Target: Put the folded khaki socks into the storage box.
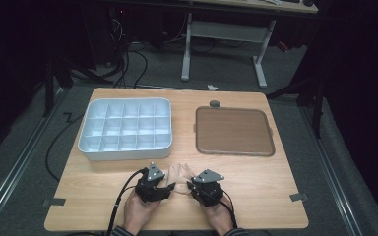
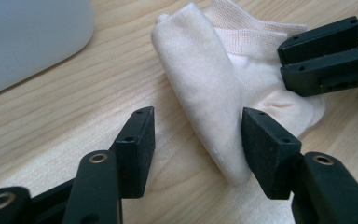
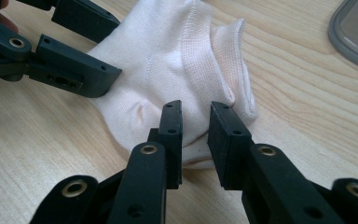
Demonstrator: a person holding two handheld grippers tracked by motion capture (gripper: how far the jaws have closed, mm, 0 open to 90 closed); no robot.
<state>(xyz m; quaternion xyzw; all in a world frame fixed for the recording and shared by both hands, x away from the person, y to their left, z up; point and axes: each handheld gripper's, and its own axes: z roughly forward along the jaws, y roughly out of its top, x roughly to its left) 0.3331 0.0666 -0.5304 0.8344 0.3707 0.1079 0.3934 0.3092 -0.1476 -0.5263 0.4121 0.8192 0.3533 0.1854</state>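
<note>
Between my grippers the sock (image 1: 179,173) lies lengthwise away from me; left gripper (image 2: 196,133) gapes around it, right gripper (image 3: 195,122) pinches its edge.

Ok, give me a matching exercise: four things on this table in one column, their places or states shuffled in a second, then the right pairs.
Things:
1. sock
2. divided white bin
3. brown tray
4. left gripper

Places or states:
A. on the far right part of the table
B. jaws wide apart around a fold of fabric
C. on the far left part of the table
D. lying between the two grippers at the near edge

Pairs: 1-D, 2-C, 3-A, 4-B
</note>
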